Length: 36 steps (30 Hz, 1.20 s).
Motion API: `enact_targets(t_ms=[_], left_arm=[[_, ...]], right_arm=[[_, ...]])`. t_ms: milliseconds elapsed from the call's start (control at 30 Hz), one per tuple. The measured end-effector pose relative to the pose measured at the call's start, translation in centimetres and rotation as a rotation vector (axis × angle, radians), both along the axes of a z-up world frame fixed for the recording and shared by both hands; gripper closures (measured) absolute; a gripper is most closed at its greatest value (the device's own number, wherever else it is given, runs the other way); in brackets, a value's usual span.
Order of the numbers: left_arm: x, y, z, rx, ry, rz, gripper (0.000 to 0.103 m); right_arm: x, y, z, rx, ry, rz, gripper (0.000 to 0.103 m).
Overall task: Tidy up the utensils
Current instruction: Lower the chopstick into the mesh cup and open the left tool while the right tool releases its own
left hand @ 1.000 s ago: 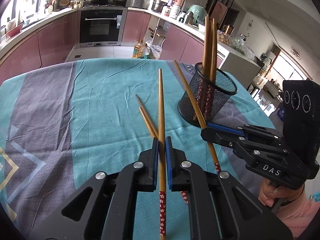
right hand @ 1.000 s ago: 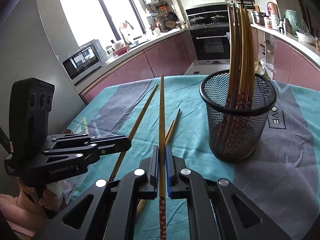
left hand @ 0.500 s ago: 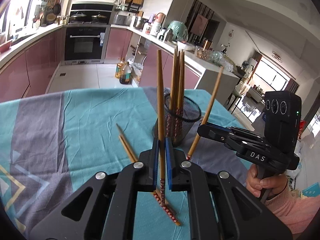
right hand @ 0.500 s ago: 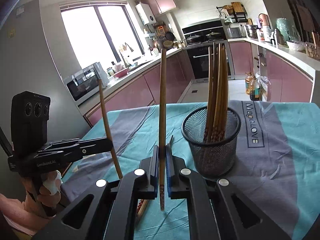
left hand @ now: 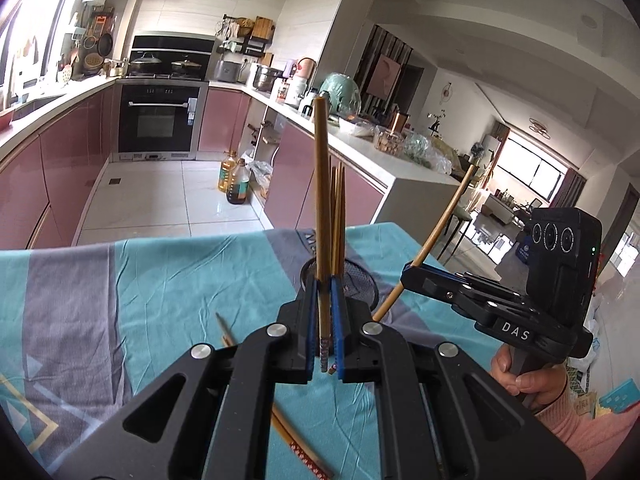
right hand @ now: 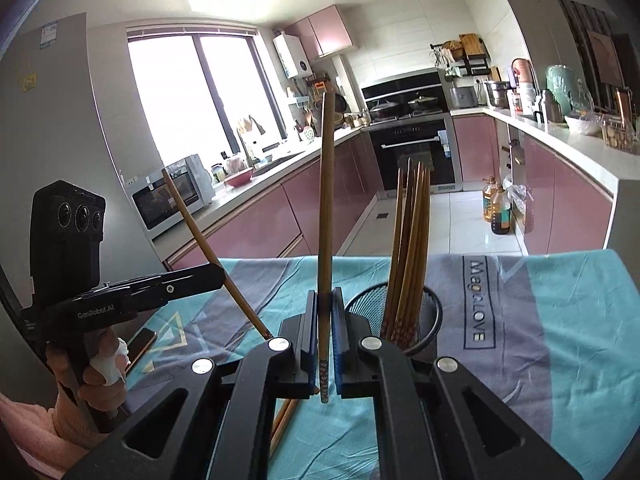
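**Ana:** Left wrist view first: the left gripper (left hand: pixel 324 320) is clamped on a chopstick (left hand: pixel 321 200), which stands almost upright, its patterned end poking out just below the blue pads.

**Ben:** And the right gripper (left hand: pixel 408 276), off to that view's right with a hand (left hand: pixel 520 376) around its handle, is clenched on a second chopstick (left hand: pixel 440 224), tilted, top leaning away to the right.

**Ana:** Right wrist view confirms it: that stick (right hand: pixel 325 240) rises straight between closed pads. The black mesh cup (right hand: pixel 434 312) sits on the table just right of the fingers, a bundle of chopsticks (right hand: pixel 410 248) standing in it.

**Ben:** Two loose chopsticks (left hand: pixel 296 444) lie on the teal and grey tablecloth (left hand: pixel 168 280), toward the table's near edge, partly under the left gripper.
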<state>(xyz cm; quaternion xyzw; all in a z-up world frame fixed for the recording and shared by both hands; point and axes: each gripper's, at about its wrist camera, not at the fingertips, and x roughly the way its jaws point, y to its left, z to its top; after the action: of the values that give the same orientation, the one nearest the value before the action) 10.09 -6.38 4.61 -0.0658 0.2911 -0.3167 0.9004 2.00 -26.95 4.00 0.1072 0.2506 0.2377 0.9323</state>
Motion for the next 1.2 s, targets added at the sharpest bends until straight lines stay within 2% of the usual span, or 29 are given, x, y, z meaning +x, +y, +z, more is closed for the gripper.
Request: enact_targets(t_ms=[300, 667, 933, 1200], left_arm=[[0.6, -1.4, 2.7, -0.010, -0.060, -0.022, 0.096], [0.9, -3.4, 5.1, 0.001, -0.127, -0.029, 0.096], [0.9, -5.2, 4.4, 0.079, -0.121, -0.028, 0.096], [2.4, -6.5, 2.4, 0.158, -0.059, -0.044, 0.096]], right_arm=[[0.5, -0.9, 2.3, -0.015, -0.060, -0.016, 0.097], [1.2, -1.2, 3.8, -0.025, -0.106, -0.042, 0.097], [3.0, -1.3, 2.8, -0.034, -0.072, -0.065, 0.097], [5.1, -0.9, 0.5, -0.056, 0.010, -0.070, 0.097]])
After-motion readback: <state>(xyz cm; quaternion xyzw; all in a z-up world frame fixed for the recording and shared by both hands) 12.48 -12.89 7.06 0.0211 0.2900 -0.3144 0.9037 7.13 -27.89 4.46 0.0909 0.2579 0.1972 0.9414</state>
